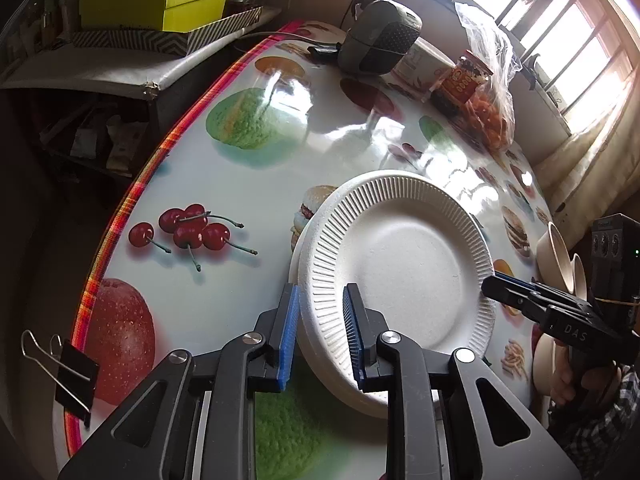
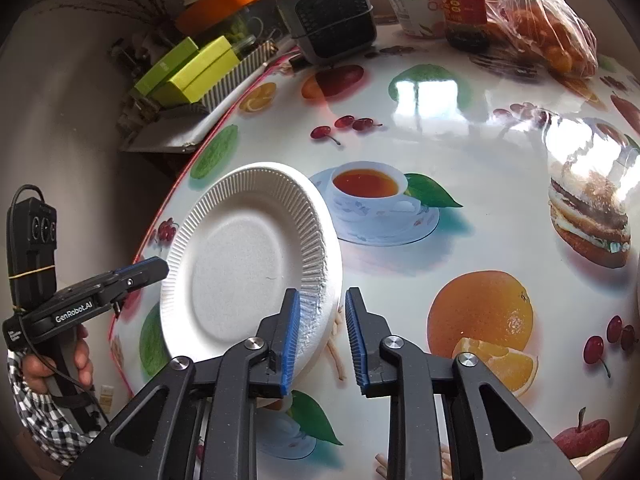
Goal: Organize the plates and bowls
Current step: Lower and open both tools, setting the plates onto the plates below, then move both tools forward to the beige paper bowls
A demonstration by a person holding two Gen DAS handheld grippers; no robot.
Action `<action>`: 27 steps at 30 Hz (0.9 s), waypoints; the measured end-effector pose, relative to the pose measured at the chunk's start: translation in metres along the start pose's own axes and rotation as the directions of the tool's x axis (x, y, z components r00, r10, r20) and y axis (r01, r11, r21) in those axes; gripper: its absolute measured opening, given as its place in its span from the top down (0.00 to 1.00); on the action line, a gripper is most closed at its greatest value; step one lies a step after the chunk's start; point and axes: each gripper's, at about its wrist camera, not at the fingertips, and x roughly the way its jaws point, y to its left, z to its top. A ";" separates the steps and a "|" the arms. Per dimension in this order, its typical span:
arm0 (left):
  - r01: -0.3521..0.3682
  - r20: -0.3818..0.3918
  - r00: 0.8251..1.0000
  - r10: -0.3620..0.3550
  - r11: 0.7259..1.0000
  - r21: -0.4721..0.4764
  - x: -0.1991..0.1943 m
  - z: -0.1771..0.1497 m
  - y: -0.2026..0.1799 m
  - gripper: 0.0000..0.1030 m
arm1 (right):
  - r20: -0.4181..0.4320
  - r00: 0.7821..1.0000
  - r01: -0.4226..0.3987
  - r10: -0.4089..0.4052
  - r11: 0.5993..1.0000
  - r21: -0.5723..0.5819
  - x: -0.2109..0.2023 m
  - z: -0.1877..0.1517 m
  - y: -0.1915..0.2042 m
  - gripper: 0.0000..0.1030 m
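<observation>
Plate stack on table, stacking step: left gripper narrow, straddling rim at 7 o'clock; right gripper narrow, empty (rim just outside). Next: bowls at 3 o'clock.

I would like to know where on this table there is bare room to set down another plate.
Free: the wide stretch right of the paper plates, toward the table's near edge, and the strip left of them to the striped edge. Crowded: the far end, with the small fan, jar, cup and bag.

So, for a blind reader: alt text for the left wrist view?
The left tongs straddle the rim of stacked white paper plates on a fruit-print table. The right tongs reach the plates' far edge.
</observation>
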 end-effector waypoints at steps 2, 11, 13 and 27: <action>-0.013 0.012 1.000 0.013 1.000 0.014 -0.003 0.001 -0.004 0.73 | 0.008 1.000 -0.001 0.001 1.000 -0.001 -0.003 0.001 0.000 0.69; -0.005 0.038 0.999 0.003 0.999 0.037 -0.015 0.006 -0.019 0.72 | 0.059 0.998 0.000 -0.002 1.000 0.019 -0.022 0.000 -0.001 0.65; -0.002 0.046 0.999 -0.001 0.999 0.048 -0.019 0.006 -0.026 0.71 | 0.080 0.997 0.008 -0.010 1.000 0.017 -0.030 -0.002 -0.001 0.61; 0.086 0.049 0.994 -0.093 0.988 0.131 -0.023 0.007 -0.092 0.71 | 0.204 0.967 0.147 -0.155 0.988 0.054 -0.103 -0.022 -0.020 0.49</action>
